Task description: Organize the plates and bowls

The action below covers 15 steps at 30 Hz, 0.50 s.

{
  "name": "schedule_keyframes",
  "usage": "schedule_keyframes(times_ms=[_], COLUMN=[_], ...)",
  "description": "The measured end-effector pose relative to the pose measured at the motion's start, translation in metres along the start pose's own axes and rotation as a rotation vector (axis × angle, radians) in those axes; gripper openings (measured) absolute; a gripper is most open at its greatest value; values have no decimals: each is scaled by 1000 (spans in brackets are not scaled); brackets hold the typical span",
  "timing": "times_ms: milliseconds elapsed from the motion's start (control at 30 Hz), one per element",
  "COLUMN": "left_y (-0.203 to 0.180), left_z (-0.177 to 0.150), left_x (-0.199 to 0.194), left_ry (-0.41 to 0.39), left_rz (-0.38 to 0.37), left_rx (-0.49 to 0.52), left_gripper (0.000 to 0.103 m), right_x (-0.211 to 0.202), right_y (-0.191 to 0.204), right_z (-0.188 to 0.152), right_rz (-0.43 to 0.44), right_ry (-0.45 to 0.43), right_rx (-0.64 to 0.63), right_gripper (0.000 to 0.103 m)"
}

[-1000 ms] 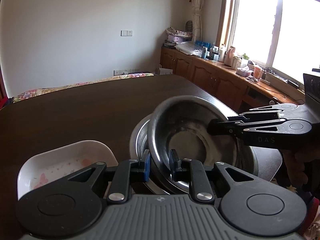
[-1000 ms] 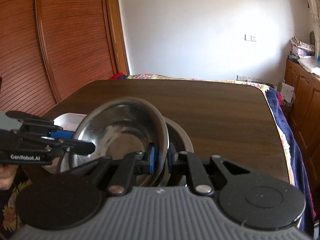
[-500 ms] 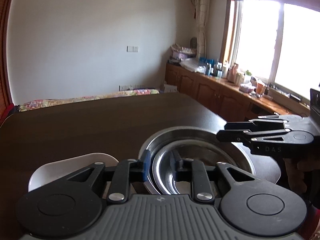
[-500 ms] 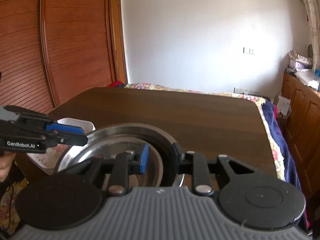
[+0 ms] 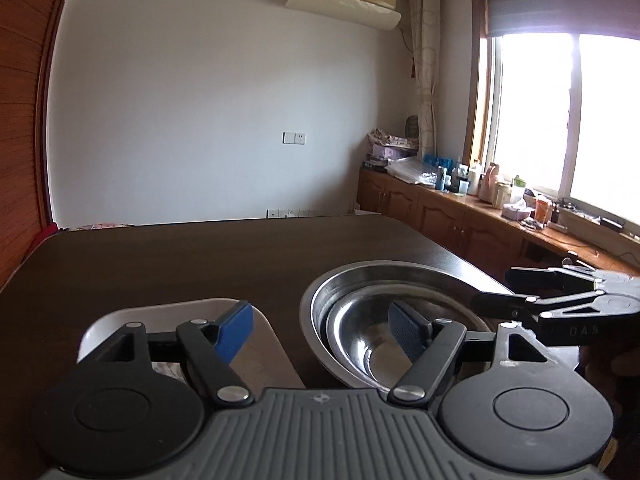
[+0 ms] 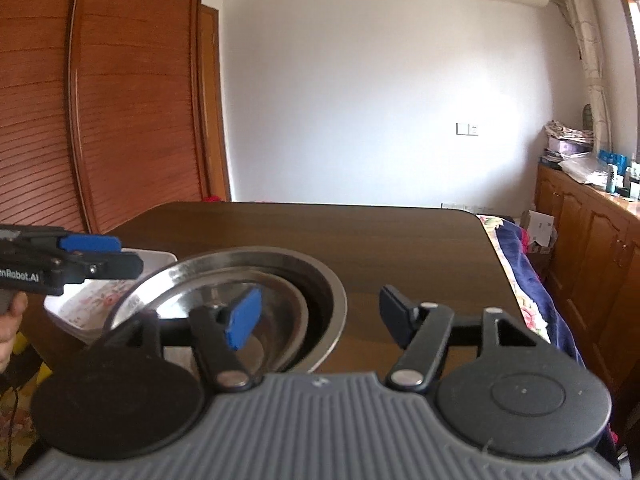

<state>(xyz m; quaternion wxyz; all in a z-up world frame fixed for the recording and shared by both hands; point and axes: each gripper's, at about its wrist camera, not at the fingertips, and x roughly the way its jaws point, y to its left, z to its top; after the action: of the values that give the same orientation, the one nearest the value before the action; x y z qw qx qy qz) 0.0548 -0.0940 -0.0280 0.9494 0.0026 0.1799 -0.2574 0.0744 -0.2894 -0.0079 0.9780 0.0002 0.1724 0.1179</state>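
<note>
Two steel bowls sit nested on the dark table [image 5: 200,260]: the smaller bowl [image 5: 360,344] lies inside the larger bowl [image 5: 384,270]. My left gripper [image 5: 320,330] hangs over the larger bowl's left rim, its jaws opening, pads clear of the metal. To its left stands a white floral dish [image 5: 176,308]. In the right wrist view, my right gripper [image 6: 320,316] straddles the larger bowl's [image 6: 328,280] right rim, jaws opening and touching nothing; the smaller bowl [image 6: 280,304] rests within. The right gripper [image 5: 492,288] and the left gripper [image 6: 130,256] each show in the other's view.
The white dish [image 6: 100,300] touches the bowls' left side. A wooden counter [image 5: 480,216] crowded with bottles runs under the window at right. Flowered bedding [image 6: 520,272] lies beside the table's right edge. Wooden wardrobe doors [image 6: 120,120] stand behind. A hand [image 6: 10,328] holds the left gripper.
The smaller bowl, held tilted by both grippers, came down into the larger one. Both grippers let go of its rim and their jaws spread wide. Both views tipped upward.
</note>
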Motion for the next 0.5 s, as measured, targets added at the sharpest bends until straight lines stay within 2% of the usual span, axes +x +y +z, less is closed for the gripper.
schedule_keyframes(times_ms=[100,267,500], left_y=[-4,-3,-2], left_z=[-6,-16,-18], left_x=[-1,1,6], left_ry=[-27,-22,-6], left_rz=[14,4,-13], left_rx=[13,-8,-26], left_gripper=[100,99,81], right_x=[0,2,1], right_y=[0,1,7], right_z=[-7,-17,-25], right_rz=[-15,-16,-23], right_ry=[-30,-49,-78], right_rx=[16,51,64], right_gripper=[88,88,88])
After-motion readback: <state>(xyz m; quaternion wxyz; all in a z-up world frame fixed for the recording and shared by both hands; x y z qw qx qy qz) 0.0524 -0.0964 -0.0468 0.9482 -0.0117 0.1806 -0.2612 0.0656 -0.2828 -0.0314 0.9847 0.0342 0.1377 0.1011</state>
